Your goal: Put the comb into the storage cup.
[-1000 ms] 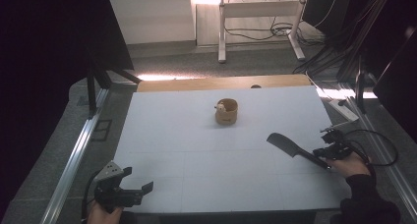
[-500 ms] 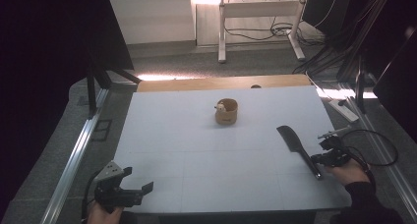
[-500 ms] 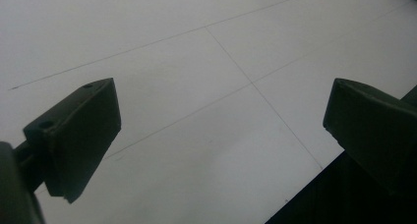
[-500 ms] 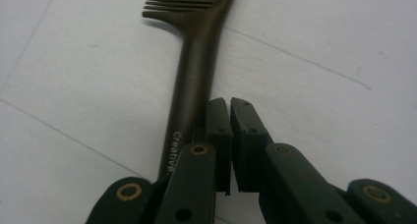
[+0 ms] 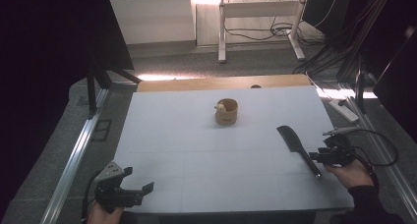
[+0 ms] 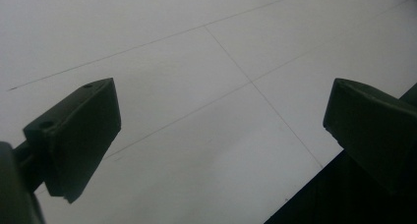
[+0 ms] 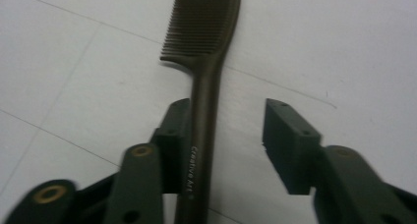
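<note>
Small white lettering is running along the handle of the dark comb [image 7: 204,91] in the right gripper view. It is reading roughly "Creative Art", though blur is leaving this uncertain.

cup [image 5: 226,111] centre of table [image 5: 196,150]; comb [image 5: 298,144] right

A dark comb [image 7: 204,62] lies on the white table [image 5: 196,145] between the right gripper [image 7: 225,131] jaws; a wooden cup [image 5: 226,112] stands well beyond.
</note>
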`<state>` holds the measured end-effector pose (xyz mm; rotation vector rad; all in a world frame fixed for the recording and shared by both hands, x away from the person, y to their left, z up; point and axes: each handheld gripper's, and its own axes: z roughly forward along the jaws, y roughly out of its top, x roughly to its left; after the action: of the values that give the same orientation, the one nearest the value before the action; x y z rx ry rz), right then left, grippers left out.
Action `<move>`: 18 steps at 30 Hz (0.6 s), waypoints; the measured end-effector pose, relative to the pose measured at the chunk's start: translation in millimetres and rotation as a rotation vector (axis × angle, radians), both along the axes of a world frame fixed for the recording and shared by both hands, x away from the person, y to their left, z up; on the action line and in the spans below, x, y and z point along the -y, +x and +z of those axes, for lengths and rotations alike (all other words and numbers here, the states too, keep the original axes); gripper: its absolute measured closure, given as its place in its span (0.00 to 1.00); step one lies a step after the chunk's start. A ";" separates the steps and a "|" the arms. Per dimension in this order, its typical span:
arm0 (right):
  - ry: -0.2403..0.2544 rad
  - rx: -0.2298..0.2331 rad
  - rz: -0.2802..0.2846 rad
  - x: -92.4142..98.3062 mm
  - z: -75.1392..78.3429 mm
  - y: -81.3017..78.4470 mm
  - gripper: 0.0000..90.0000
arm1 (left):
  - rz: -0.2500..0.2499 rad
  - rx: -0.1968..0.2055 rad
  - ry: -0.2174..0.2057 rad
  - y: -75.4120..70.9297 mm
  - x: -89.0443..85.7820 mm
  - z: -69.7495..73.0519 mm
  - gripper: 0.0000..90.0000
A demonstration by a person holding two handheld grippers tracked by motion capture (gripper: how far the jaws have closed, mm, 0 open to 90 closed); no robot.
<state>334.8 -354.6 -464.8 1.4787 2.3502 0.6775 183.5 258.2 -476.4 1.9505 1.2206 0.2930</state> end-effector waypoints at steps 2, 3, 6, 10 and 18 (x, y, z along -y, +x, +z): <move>0.004 0.008 -0.001 -2.8 2.4 -0.6 0.46 | -0.009 0.003 0.015 0.0 1.9 -0.1 0.02; 0.007 0.008 -0.001 -4.1 3.5 -0.6 0.42 | -0.015 0.003 0.022 0.1 2.6 0.0 0.02; 0.010 0.004 -0.004 -7.6 6.1 0.0 0.29 | -0.027 0.003 0.033 0.1 4.3 0.1 0.02; 0.018 0.003 0.011 -10.2 8.1 0.7 0.17 | -0.036 0.001 0.038 0.5 5.1 0.0 0.02; 0.028 -0.008 0.037 -15.7 7.9 1.4 0.00 | -0.036 -0.002 0.037 0.9 5.3 -0.2 0.02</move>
<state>336.3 -338.9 -456.9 1.4556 2.3895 0.7176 184.4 252.9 -476.6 2.0028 1.1882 0.2970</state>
